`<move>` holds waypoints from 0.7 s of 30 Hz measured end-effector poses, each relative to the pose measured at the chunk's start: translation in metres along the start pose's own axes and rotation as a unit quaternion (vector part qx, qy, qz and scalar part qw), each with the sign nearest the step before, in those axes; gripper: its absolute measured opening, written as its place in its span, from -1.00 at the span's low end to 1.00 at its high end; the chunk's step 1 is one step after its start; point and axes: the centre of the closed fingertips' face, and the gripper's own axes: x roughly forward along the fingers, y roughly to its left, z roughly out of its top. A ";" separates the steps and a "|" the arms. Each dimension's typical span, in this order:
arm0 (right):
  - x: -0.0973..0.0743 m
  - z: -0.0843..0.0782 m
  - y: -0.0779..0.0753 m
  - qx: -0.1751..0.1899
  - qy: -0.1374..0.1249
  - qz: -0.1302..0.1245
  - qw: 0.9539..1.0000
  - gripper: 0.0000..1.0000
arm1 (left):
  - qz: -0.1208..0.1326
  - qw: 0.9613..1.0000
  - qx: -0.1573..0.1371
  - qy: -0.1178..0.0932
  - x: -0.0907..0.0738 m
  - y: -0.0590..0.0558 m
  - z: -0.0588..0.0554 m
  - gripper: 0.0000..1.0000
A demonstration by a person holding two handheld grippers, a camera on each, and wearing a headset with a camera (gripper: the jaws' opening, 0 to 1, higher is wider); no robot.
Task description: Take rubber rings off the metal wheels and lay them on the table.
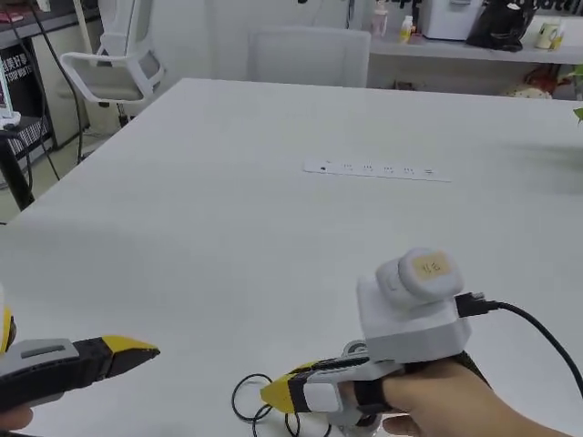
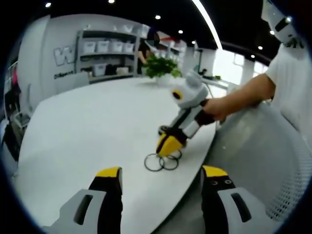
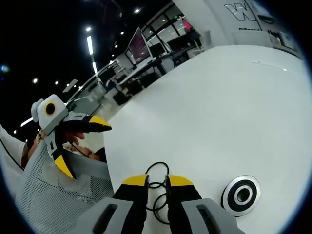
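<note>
The table is a broad, smooth, matte white slab with a rounded edge. The left gripper is grey hard plastic with blunt yellow-capped black tips. Its claw stands wide, with nothing in it, low over the table's near edge. The right gripper has the same build, held in a bare hand with a black cable trailing off it. Its claw is narrow, with a slim gap between the yellow tips, which point down at the tabletop. A long, flat white power strip lies farther across the table. The metal wheel lies flat just beside the right gripper, a shiny silver hub wrapped by a thick black rubber band. The rubber rings are thin black loops, overlapping in a loose heap on the table under the right gripper's tips, with strands running into the gap; whether the claw pinches one I cannot tell
</note>
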 end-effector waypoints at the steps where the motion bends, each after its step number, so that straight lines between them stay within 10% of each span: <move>1: 0.000 0.000 0.000 -0.002 0.001 0.000 1.000 -0.75 | 0.000 1.000 0.001 0.001 0.000 0.000 0.000 0.32; 21: -0.033 0.036 -0.020 -0.011 -0.068 -0.025 0.997 -0.66 | 0.008 1.000 0.002 -0.001 -0.002 0.002 0.002 0.30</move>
